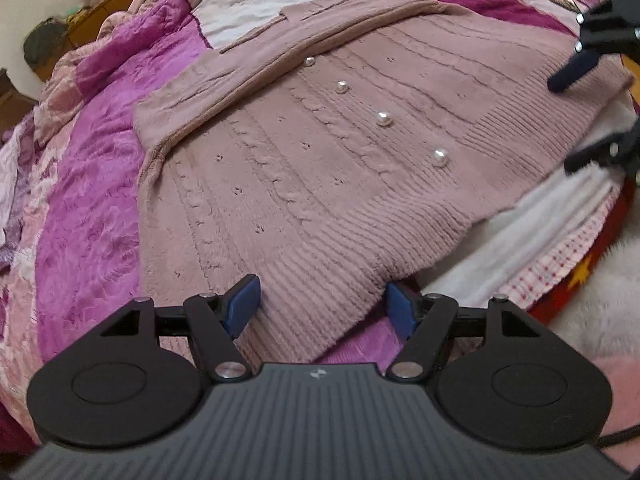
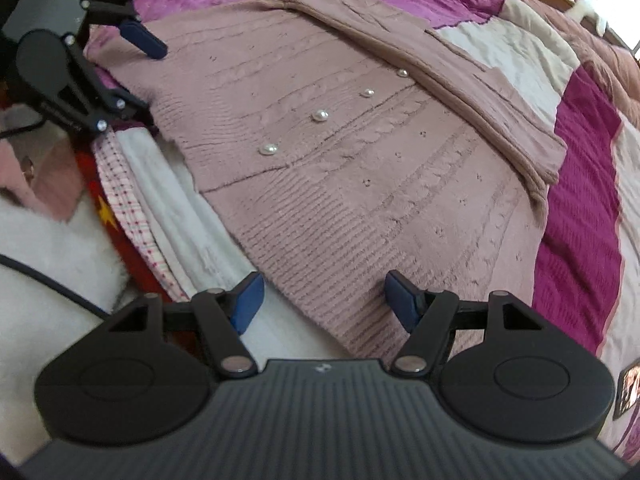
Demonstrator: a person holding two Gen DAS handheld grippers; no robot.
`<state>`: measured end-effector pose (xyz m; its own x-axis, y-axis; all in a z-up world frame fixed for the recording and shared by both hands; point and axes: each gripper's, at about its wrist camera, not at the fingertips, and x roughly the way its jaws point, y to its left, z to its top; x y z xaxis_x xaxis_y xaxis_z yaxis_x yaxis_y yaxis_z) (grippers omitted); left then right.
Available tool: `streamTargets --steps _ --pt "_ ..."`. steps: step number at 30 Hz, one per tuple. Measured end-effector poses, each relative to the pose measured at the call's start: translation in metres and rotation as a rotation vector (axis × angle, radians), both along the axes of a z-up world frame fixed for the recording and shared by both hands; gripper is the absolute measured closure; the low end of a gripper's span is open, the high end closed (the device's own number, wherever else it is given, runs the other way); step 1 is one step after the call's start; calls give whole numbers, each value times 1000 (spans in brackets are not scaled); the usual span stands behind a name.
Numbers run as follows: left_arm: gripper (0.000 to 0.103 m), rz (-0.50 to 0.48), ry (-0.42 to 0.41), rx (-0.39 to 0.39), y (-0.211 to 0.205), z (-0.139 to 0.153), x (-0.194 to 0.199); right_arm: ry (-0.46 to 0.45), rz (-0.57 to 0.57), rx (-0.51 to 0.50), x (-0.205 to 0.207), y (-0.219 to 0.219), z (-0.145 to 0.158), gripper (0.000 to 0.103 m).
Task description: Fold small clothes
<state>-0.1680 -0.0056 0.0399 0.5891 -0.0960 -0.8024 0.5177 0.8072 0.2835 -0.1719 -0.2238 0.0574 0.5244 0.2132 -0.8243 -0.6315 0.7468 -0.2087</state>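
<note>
A dusty pink knitted cardigan (image 1: 312, 168) with several pearl buttons (image 1: 384, 119) lies flat on the bed, one sleeve folded across its upper part. My left gripper (image 1: 322, 306) is open, its blue pads either side of one corner of the ribbed hem. My right gripper (image 2: 324, 300) is open at the other hem corner of the cardigan (image 2: 360, 184). Each gripper also shows in the other's view: the right gripper (image 1: 576, 120) at far right, the left gripper (image 2: 136, 76) at upper left, both open over the hem corners.
A patchwork quilt (image 1: 92, 184) in purple, magenta and pale pink covers the bed. White and checked sheets (image 1: 560, 232) show at the bed's edge, above a red patterned layer (image 2: 108, 216). A wooden headboard (image 1: 120, 0) stands at the far end. A black cable (image 2: 48, 284) trails off the bed.
</note>
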Motion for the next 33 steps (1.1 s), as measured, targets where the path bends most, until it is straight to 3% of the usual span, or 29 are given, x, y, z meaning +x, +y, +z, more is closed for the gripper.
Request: streamTargets --steps 6,13,17,25,33 --pt "29 45 12 -68 9 6 10 -22 -35 -11 13 4 -4 34" --pt "29 90 -33 -14 24 9 7 -25 30 -111 5 -8 5 34" --pt "29 129 -24 -37 33 4 13 -42 -2 -103 12 -10 -2 27" --pt "29 140 -63 -3 23 -5 27 -132 -70 -76 26 0 -13 28" --pt "29 145 -108 -4 22 -13 25 -199 -106 -40 14 -4 -14 31"
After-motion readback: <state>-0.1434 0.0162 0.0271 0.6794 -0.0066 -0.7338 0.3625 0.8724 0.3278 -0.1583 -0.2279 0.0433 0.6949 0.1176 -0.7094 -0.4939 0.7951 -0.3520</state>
